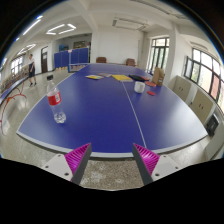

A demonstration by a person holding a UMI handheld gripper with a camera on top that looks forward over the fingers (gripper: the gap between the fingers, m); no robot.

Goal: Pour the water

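Standing apart: one bottle [56, 102], one cup [139, 87]; gripper [111, 160] open.

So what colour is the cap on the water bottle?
Red. The clear plastic water bottle on the blue table shows it best in the gripper view.

Bright, even room light from ceiling lamps [60, 29] and side windows [203, 70], with strong fisheye curvature outward.
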